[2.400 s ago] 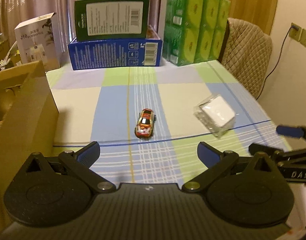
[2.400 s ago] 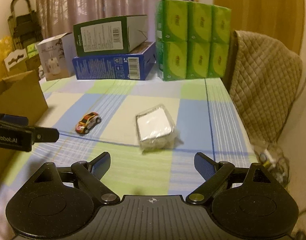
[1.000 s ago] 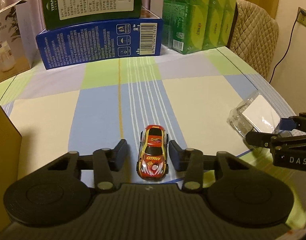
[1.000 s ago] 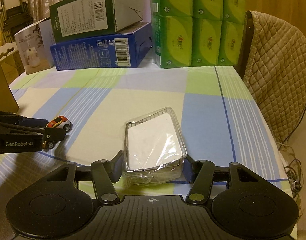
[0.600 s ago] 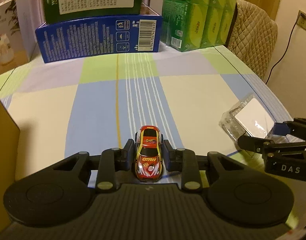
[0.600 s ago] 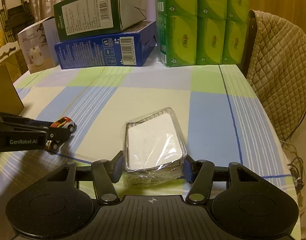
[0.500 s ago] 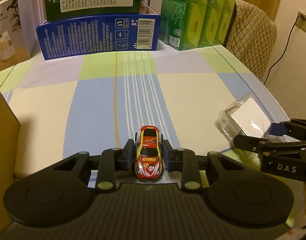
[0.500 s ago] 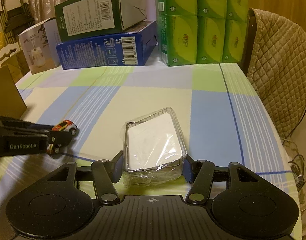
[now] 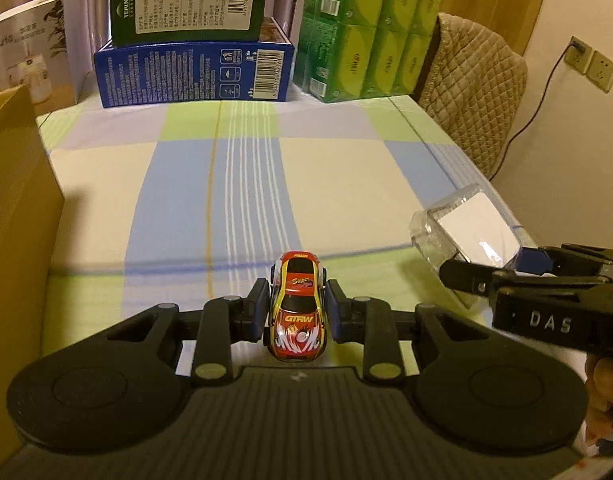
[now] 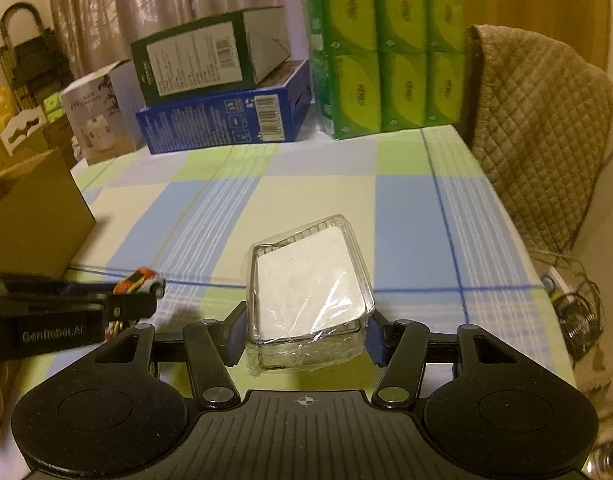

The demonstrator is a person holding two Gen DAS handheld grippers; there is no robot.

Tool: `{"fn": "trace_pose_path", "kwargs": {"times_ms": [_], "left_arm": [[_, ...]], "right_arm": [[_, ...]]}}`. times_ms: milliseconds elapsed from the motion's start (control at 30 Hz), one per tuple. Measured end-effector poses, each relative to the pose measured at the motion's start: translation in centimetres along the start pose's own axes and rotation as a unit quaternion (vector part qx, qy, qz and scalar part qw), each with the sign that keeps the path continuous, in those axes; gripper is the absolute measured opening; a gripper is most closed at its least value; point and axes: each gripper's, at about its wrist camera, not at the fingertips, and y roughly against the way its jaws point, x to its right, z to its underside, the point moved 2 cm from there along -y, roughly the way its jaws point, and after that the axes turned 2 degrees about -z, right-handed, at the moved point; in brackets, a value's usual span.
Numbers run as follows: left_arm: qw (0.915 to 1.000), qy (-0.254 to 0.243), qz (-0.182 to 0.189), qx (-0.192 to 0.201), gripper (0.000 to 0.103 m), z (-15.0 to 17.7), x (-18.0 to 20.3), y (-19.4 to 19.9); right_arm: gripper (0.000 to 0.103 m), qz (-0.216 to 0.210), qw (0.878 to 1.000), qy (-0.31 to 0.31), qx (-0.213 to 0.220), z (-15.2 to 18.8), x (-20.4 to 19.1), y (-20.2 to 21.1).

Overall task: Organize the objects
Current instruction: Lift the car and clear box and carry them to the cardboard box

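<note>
Between the fingers of the left gripper [image 9: 297,312], in the left wrist view, sits the toy car [image 9: 297,307], nose pointing away, with both pads pressed against its sides; the jaws stand nearly closed on it, and whether the wheels are clear of the checked tablecloth [image 9: 346,176] is hard to tell. At the left edge rises the brown wall of a cardboard box [image 9: 14,240], its inside out of sight from here, so what it holds cannot be told. To the right, the right gripper [image 9: 502,270] reaches in with a clear plastic packet [image 9: 466,232] at its tips. Across the far end of the table, in the right wrist view, stand a blue carton [image 10: 222,120] with a dark green carton [image 10: 210,60] lying on it, a white carton [image 10: 98,120] to the left and a block of green tissue packs [image 10: 386,52] to the right. Nearer, the right gripper's jaws are closed about halfway against both sides of the packet, which holds a white pad inside its wrap. The car shows at the left, pinched in the other tool, with the cardboard box just beyond it. As a judgement, both items are gripped but neither is put away; carrying them to the box, the likely place, is all still left.
</note>
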Motion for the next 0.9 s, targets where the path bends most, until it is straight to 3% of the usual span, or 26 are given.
{"fn": "trace_pose_path", "kwargs": {"times_ms": [200, 500, 900], "left_arm": [[1.0000, 0.002, 0.003, -0.007, 0.025, 2.7, 1.2, 3.5], [0.9998, 0.004, -0.011, -0.014, 0.025, 6.6, 1.7, 9.1], [0.9998, 0.008, -0.011, -0.011, 0.025, 11.6, 2.6, 16.1]], "right_arm": [[0.054, -0.009, 0.999, -0.034, 0.018, 1.9, -1.0, 4.5], [0.054, -0.020, 0.999, -0.046, 0.014, 7.8, -3.7, 10.2], [0.054, -0.014, 0.999, -0.046, 0.022, 11.4, -6.0, 16.4]]}}
